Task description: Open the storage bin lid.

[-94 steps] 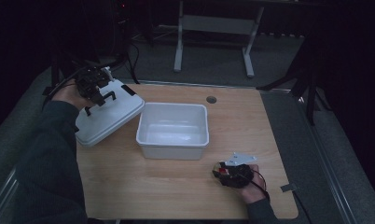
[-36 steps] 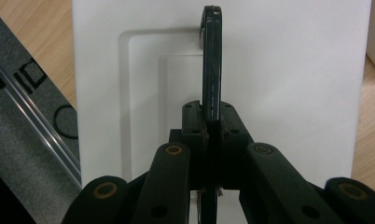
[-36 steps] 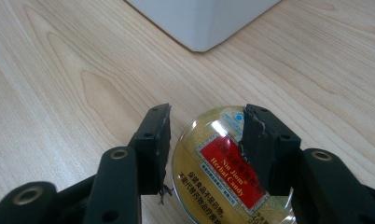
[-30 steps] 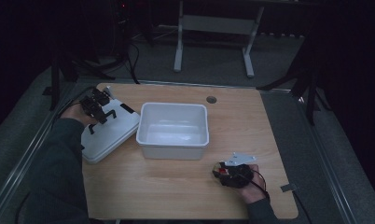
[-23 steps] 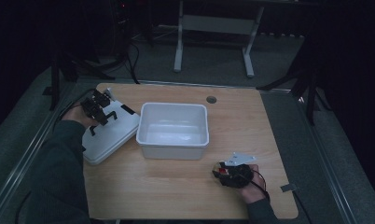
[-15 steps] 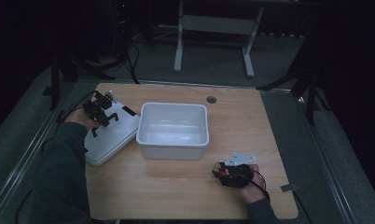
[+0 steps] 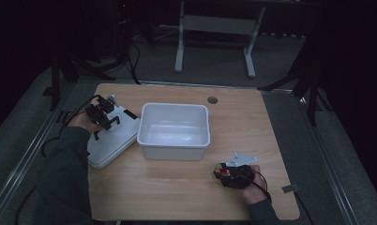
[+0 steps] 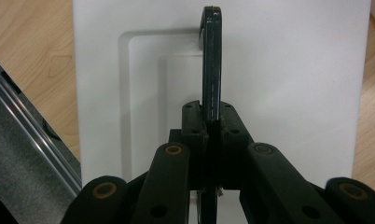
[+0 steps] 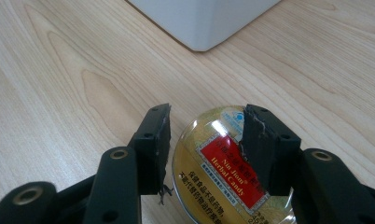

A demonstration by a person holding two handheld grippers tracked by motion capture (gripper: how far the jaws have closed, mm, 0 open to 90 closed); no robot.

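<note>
Glossy candy tin (image 9: 223,172), matt plastic lid (image 8: 269,79), wooden table (image 9: 59,84).

Dim lab or recording studio: lone wood counter (image 7: 252,140) on grey carpet (image 7: 214,70), dark surroundings, metal stand legs (image 7: 214,47) behind, cables (image 7: 130,51) trailing on the floor, rail (image 7: 27,159) along the left.
</note>
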